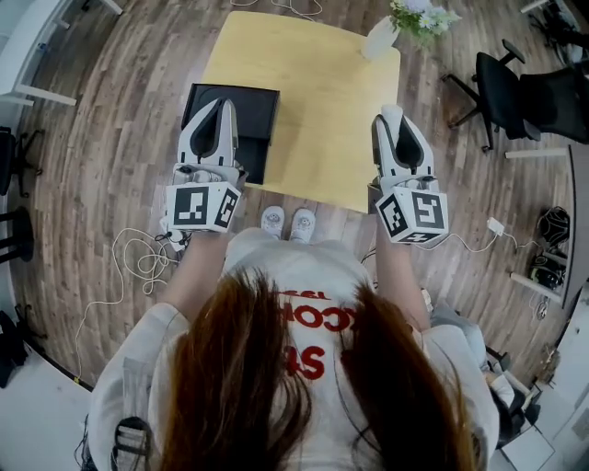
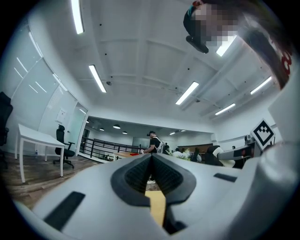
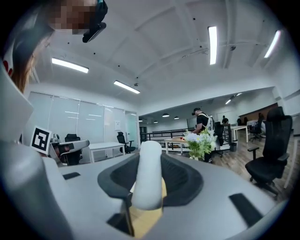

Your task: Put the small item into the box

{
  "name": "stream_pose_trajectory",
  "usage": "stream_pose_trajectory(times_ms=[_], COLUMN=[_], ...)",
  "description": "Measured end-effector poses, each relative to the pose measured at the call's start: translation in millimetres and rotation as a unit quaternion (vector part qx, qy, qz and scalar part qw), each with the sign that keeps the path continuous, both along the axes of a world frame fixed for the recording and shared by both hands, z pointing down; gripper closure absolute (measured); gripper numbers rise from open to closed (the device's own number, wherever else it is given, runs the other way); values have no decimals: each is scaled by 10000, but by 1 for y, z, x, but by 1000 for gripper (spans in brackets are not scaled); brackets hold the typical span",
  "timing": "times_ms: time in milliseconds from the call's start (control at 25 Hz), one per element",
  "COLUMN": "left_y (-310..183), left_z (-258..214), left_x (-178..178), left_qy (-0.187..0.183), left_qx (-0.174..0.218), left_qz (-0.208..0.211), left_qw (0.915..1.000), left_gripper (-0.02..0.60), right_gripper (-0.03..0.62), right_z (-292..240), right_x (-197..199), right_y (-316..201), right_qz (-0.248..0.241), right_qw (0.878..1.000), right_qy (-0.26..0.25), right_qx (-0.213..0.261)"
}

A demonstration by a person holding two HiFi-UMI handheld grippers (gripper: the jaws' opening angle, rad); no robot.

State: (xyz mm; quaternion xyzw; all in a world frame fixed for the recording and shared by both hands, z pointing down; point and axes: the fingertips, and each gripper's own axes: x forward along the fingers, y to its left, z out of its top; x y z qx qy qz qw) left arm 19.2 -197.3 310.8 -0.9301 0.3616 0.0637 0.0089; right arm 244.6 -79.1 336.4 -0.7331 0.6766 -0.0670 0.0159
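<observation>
A white, rounded stick-like small item [image 3: 147, 180] stands up between the jaws of my right gripper [image 3: 150, 157], which is shut on it. In the head view the right gripper [image 1: 392, 118] is held above the right near part of the yellow table [image 1: 317, 101], and the item's white tip [image 1: 391, 112] shows at its front. The black open box [image 1: 259, 115] sits at the table's left near edge. My left gripper [image 1: 221, 103] hovers over the box, and its jaws [image 2: 151, 155] meet at the tips with nothing between them.
A white vase with flowers [image 1: 405, 23] stands on the table's far right corner and also shows ahead of the right gripper [image 3: 201, 143]. A black office chair [image 1: 502, 92] stands to the right. Cables [image 1: 138, 262] lie on the wooden floor at left.
</observation>
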Motion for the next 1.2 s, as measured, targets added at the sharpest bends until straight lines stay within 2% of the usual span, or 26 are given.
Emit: stream_pose_trajectory(times_ms=[160, 320, 520, 720, 880, 1200], left_y=[2, -7, -3, -7, -7, 2], left_z=[2, -1, 5, 10, 25, 61], left_x=[-19, -50, -106, -151, -170, -181], left_qy=[-29, -92, -164, -181, -173, -239], left_qx=[16, 14, -18, -121, -293, -766], left_qz=[-268, -791, -1544, -2038, -2236, -2439], left_qw=[9996, 9968, 9879, 9788, 9741, 9665], left_gripper=[575, 575, 575, 575, 575, 575], right_gripper=[455, 456, 456, 456, 456, 454], right_z=[-4, -9, -10, -7, 16, 109], right_x=[-22, -49, -109, -155, -181, -220], right_y=[-10, -42, -74, -99, -110, -114], right_qz=[-403, -1006, -1936, -2468, -2806, -3377], right_qw=[9991, 9949, 9808, 9689, 9595, 9331], right_qy=[-24, -59, -127, -158, -131, -123], right_qx=[89, 107, 176, 103, -215, -1227])
